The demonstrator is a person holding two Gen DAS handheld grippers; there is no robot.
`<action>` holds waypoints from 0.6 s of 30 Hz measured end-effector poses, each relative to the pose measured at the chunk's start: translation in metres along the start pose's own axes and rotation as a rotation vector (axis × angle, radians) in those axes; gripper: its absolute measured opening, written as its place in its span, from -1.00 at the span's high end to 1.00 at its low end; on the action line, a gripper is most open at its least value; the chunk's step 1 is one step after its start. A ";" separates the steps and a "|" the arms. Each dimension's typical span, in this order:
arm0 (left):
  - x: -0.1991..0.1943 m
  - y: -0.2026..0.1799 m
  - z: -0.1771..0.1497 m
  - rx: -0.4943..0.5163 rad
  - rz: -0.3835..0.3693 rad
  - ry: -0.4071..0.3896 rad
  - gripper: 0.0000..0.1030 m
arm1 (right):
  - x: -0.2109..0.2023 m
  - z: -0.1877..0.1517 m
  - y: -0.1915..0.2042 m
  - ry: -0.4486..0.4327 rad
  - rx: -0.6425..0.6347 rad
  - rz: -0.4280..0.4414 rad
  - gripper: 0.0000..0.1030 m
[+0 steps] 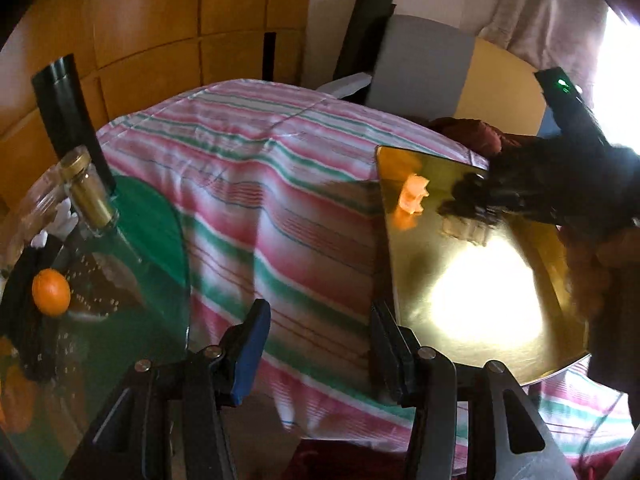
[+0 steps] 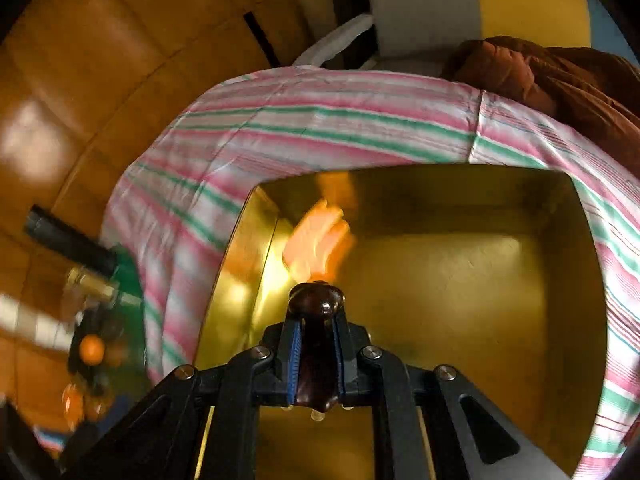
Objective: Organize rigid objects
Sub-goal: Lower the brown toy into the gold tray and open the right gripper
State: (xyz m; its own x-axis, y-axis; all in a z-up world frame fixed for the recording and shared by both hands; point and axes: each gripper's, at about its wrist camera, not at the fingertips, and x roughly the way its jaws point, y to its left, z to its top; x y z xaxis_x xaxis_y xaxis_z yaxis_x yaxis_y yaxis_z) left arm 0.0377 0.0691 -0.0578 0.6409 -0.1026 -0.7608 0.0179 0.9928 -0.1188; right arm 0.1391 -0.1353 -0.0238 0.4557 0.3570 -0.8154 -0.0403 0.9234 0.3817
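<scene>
While pinched, brown piece within right tool

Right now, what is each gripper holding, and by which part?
Right gripper: a dark brown glossy object, pinched along its narrow body. Left gripper: nothing.

Gold tray, pink, green and white striped cloth (thin blue lines too), orange ball, dark brown piece, green mat

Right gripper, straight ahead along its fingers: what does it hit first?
Probably the floor of the shiny gold square tray, near the blurred orange piece; depth is unclear. The right gripper grips a dark brown glossy object.
</scene>
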 end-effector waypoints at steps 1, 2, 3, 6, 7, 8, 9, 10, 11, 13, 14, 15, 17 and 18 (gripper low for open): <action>0.002 0.003 -0.001 -0.007 0.000 0.005 -0.01 | 0.007 0.002 0.003 0.005 0.018 0.022 0.66; 0.003 0.005 -0.001 -0.011 0.002 0.008 -0.01 | 0.012 0.002 0.004 0.008 0.024 0.021 0.62; 0.004 0.006 -0.001 -0.014 0.002 0.011 -0.01 | 0.015 0.002 0.005 0.010 0.024 0.018 0.54; 0.007 0.007 -0.003 -0.018 -0.007 0.018 -0.01 | 0.013 -0.002 0.000 0.011 0.044 0.037 0.46; 0.007 0.006 -0.004 -0.017 -0.007 0.018 -0.01 | 0.010 -0.005 -0.003 0.012 0.045 0.035 0.45; 0.007 0.004 -0.005 -0.010 -0.007 0.017 -0.01 | 0.009 -0.006 -0.003 0.009 0.042 0.030 0.45; 0.006 0.003 -0.005 -0.005 -0.007 0.015 -0.01 | 0.008 -0.007 -0.005 0.005 0.043 0.029 0.45; 0.006 0.002 -0.006 -0.001 -0.007 0.015 -0.01 | 0.005 -0.009 -0.008 0.005 0.051 0.036 0.45; 0.006 0.001 -0.006 0.001 -0.007 0.015 -0.01 | 0.000 -0.011 -0.013 0.007 0.067 0.057 0.45; 0.004 -0.001 -0.007 0.004 -0.007 0.014 -0.01 | -0.004 -0.013 -0.016 -0.001 0.070 0.068 0.43; 0.003 -0.001 -0.006 0.006 -0.006 0.012 -0.01 | -0.009 -0.016 -0.018 -0.010 0.063 0.064 0.42; 0.002 -0.003 -0.006 0.010 -0.005 0.009 -0.01 | -0.012 -0.018 -0.019 -0.015 0.057 0.061 0.41; -0.001 -0.005 -0.005 0.018 -0.005 0.003 -0.01 | -0.020 -0.024 -0.023 -0.020 0.051 0.056 0.40; -0.002 -0.006 -0.005 0.022 -0.006 0.002 -0.01 | -0.023 -0.027 -0.025 -0.026 0.046 0.055 0.38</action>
State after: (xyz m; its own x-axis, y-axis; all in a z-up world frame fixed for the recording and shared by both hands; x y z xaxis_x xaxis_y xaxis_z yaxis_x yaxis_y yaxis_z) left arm 0.0327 0.0634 -0.0589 0.6389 -0.1089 -0.7616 0.0385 0.9932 -0.1097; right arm 0.1055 -0.1629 -0.0260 0.4769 0.4023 -0.7815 -0.0247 0.8949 0.4456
